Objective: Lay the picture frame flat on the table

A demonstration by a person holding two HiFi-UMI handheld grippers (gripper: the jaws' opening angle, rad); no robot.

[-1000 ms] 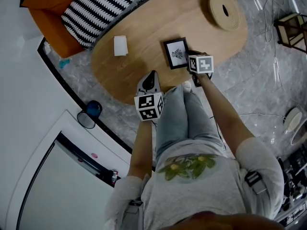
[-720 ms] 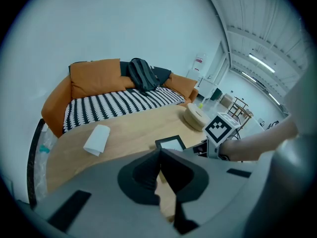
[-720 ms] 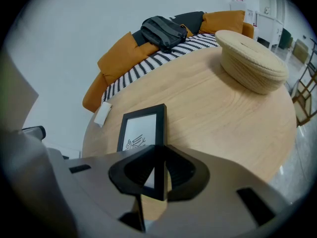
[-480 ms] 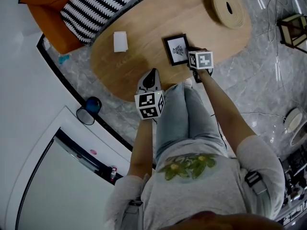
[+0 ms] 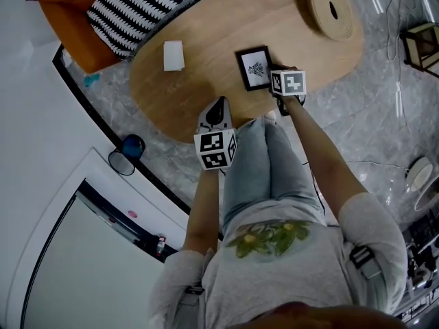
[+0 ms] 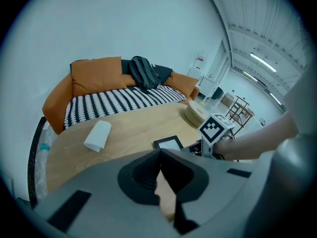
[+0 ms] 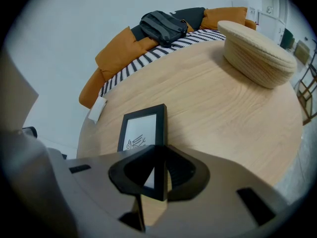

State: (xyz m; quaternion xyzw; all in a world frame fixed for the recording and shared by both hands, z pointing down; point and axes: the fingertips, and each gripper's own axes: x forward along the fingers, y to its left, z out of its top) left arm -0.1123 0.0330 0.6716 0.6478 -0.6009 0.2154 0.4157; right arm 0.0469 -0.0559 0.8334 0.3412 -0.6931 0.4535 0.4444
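The black picture frame point(image 5: 253, 68) with a small line drawing lies flat or nearly flat on the oval wooden table point(image 5: 206, 40). My right gripper point(image 5: 274, 78) is at its right edge. In the right gripper view the jaws are shut on the near end of the frame's right rail point(image 7: 159, 133), and the frame stretches away over the table. I cannot tell whether that held end touches the wood. My left gripper point(image 5: 217, 108) hovers at the table's near edge with its jaws shut on nothing; the frame point(image 6: 168, 143) lies ahead of it to the right.
A round woven basket point(image 5: 330, 11) stands at the table's far right end. A white folded cloth point(image 5: 173, 55) lies to the left of the frame. An orange sofa with a striped cushion point(image 5: 137, 5) runs behind the table. A dark backpack point(image 7: 163, 26) sits on the sofa.
The right gripper and the frame have barely shifted against the table; the head view has drifted a little. The left gripper has stayed where it was.
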